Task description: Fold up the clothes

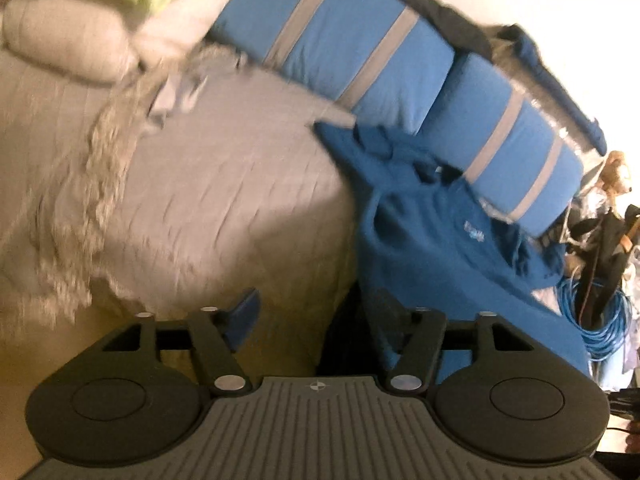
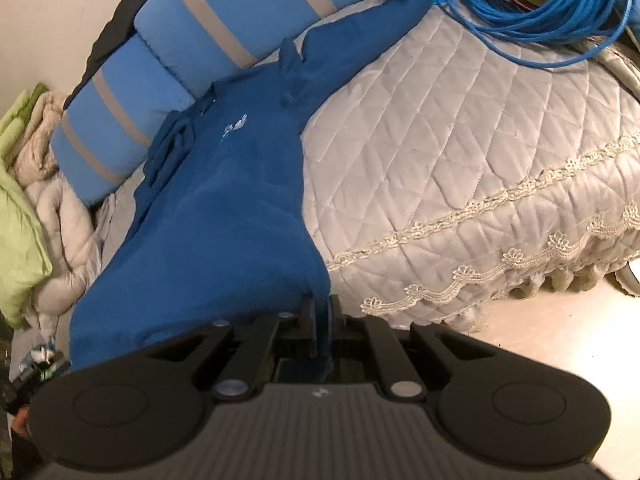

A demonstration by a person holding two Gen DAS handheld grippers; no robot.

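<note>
A dark blue shirt (image 2: 224,220) with a small white chest logo lies stretched along the grey quilted bedspread (image 2: 440,140), collar end toward the pillows. My right gripper (image 2: 320,312) is shut on the shirt's near edge, and blue fabric shows between its fingers. In the left wrist view the same shirt (image 1: 432,248) drapes down on the right, beside and behind the right finger (image 1: 384,320). My left gripper (image 1: 316,312) is open wide with nothing between its fingers; its blue-padded left finger (image 1: 244,316) is over the bedspread (image 1: 224,184).
Blue pillows with grey stripes (image 2: 224,12) line the wall at the bed's far side. A coil of blue cable (image 2: 540,8) lies on the bed's far corner. A beige comforter (image 2: 60,216) and green cloth (image 2: 20,232) are piled at the left. A lace-trimmed bed edge drops to the pale floor (image 2: 540,340).
</note>
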